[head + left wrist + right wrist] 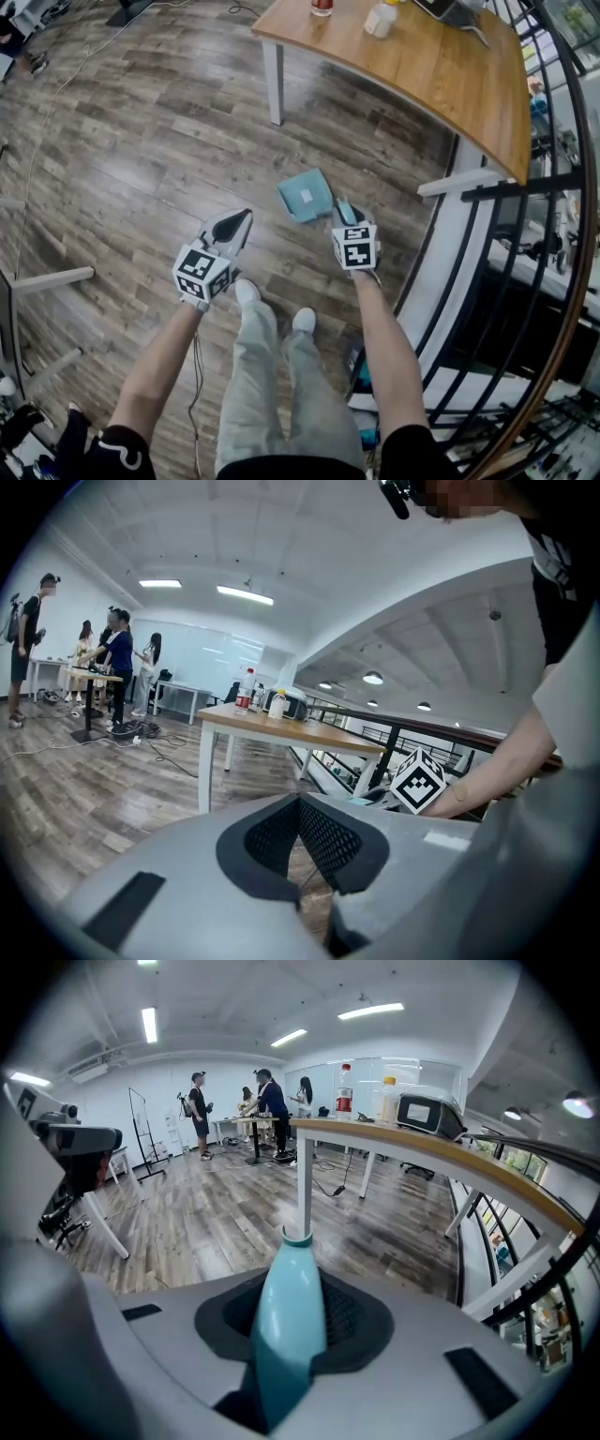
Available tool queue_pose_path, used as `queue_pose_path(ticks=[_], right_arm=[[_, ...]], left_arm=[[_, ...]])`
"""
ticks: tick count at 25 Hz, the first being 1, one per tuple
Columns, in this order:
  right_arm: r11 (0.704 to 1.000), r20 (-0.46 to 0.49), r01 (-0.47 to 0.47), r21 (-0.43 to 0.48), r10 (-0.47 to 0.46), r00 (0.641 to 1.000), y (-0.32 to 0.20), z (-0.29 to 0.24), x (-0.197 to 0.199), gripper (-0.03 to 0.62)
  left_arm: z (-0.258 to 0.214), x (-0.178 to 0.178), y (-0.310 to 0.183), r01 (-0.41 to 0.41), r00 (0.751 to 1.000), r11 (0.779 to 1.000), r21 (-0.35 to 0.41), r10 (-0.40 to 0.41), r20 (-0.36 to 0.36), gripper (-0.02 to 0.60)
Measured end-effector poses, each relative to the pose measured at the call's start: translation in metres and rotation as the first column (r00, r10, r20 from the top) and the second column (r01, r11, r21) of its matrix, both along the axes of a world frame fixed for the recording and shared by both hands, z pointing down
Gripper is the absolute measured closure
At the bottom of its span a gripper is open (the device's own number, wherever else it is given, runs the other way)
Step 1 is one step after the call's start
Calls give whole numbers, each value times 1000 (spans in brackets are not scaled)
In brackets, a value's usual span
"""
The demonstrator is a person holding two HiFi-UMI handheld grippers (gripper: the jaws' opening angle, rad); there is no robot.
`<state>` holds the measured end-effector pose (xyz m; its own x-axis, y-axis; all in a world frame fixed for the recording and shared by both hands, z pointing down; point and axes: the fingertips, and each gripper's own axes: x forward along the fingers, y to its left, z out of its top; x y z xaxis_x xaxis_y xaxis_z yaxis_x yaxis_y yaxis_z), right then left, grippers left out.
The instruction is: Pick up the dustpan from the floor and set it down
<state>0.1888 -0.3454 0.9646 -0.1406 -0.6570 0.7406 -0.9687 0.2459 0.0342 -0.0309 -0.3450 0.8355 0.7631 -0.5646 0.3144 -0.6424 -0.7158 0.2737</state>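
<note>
A teal dustpan (305, 195) rests on the wooden floor just ahead of the person's feet. Its teal handle (289, 1326) rises toward me and sits between the jaws of my right gripper (345, 212), which is shut on it. In the right gripper view (291, 1316) the handle fills the gap between the dark pads; the pan itself does not show there. My left gripper (240, 219) hovers to the left of the pan, apart from it. Its jaws (300, 803) are shut with nothing held.
A wooden table (441, 75) on white legs (275, 89) stands beyond the pan, with bottles (380, 19) on it. A black railing (525, 187) runs down the right side. The person's shoes (248, 291) are close behind. Several people (267, 1101) stand far across the room.
</note>
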Motion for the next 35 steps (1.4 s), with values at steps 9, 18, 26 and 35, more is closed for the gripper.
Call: queue_pose_path(ticks=[9,18,26,35], right_arm=[[999,51,-43,-7,43,998,21,-45,4,505],[999,99,-31,38,27,995,42,-145,7,503],[997,119,-11,74,2,993,74,-236,17,503],[989,84,29,145,-42,996,108,-342,27,503]], left_arm=[[-30,-6,6,54,998,999,11,-54,16,588],[-90,-5,30,88,996,996,-6,-88,-5,588],[-172,-8,58,118,992,993,14,-117,-49,588],[-243,-2,105,97,995,994,49,-95,-40,588]])
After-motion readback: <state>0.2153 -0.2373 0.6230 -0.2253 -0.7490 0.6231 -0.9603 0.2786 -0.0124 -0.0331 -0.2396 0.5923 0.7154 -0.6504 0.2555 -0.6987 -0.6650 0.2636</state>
